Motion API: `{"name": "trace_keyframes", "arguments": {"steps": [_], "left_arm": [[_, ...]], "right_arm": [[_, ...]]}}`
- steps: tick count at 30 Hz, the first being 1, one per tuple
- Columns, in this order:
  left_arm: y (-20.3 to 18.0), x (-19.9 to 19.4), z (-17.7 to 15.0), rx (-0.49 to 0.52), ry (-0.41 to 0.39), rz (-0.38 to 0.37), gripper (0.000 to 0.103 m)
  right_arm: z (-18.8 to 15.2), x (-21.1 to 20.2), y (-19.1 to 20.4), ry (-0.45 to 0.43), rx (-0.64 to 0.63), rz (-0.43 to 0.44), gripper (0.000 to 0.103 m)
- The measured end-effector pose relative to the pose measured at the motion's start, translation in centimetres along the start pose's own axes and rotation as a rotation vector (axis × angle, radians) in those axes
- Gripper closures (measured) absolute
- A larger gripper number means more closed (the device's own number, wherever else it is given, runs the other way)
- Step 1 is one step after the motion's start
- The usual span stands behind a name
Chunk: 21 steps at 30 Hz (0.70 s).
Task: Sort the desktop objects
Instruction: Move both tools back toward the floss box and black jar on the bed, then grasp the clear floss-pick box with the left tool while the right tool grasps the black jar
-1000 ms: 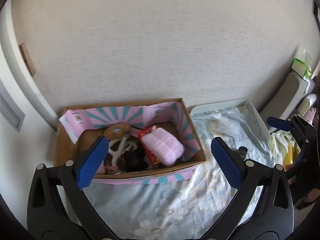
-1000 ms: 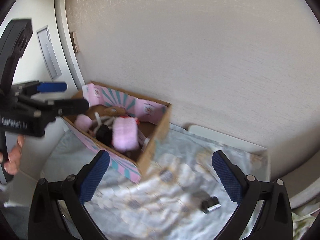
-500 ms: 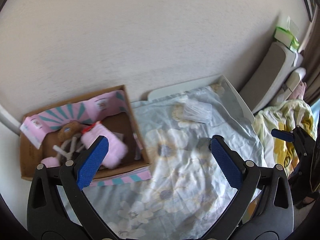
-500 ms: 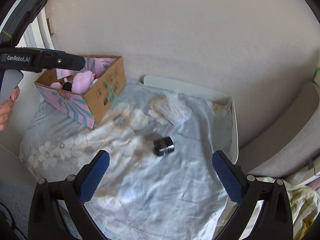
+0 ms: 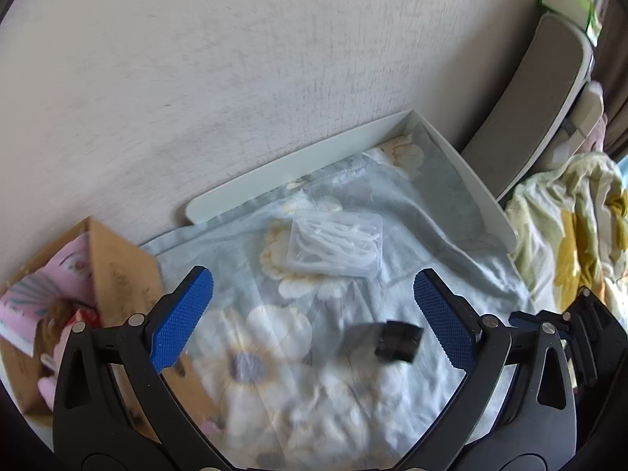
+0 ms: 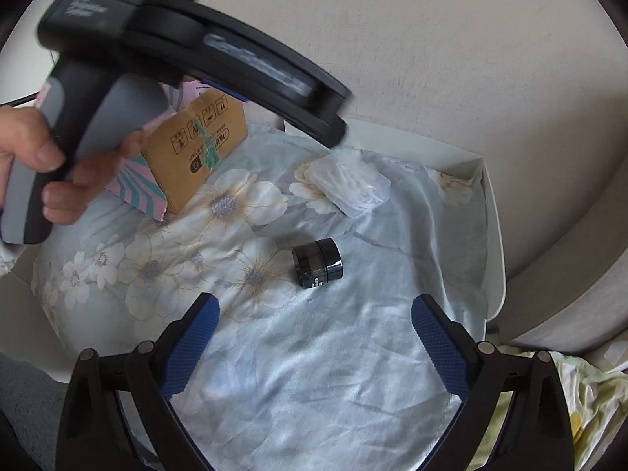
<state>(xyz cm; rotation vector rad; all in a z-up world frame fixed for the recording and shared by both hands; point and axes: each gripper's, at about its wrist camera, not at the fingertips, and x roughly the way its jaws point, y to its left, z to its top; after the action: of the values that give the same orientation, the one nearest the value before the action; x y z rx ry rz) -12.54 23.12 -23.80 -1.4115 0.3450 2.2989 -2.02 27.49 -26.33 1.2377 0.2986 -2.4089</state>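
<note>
Lying ahead of both wide-spread, empty grippers, left gripper (image 5: 314,322) and just-narrowing right gripper (image 6: 314,345): black jar (image 6: 318,262) on floral cloth (image 6: 274,373).

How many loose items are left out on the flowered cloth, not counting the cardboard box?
2: a small black jar lying on its side mid-cloth, and a clear bag of white pieces beyond it toward the wall. Folds could hide something smaller.

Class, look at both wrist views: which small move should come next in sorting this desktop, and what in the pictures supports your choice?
Probably lower the right gripper over the small black jar and close on it. The jar lies on its side on the floral cloth, just ahead of the gripper's open jaws, which have just narrowed slightly with nothing between them. The cardboard box already holds other items.
</note>
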Motion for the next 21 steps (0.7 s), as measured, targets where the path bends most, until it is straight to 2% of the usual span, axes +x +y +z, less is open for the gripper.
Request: {"name": "trace_keyframes", "arguments": {"steps": [2,8,20,21], "left_arm": [[-0.6,2.0,0.3,0.029,0.028,0.014,0.001],[-1.3,5.5,0.6,0.043,0.069,0.027,0.001],[-0.7,8.4,0.5,-0.012,0.101,-0.009,0.001],[-0.6,8.4,0.5,-0.017,0.094,-0.011,0.001]], "right_arm": [[0.1,0.8,-0.2,-0.008,-0.016,0.001,0.010],[0.4,2.9,-0.5,-0.003,-0.072,0.020,0.029],[0.7,5.1,-1.1,-0.004,-0.113,0.053,0.029],[0.7,5.1,-1.1,-0.008,-0.112,0.056,0.032]]}}
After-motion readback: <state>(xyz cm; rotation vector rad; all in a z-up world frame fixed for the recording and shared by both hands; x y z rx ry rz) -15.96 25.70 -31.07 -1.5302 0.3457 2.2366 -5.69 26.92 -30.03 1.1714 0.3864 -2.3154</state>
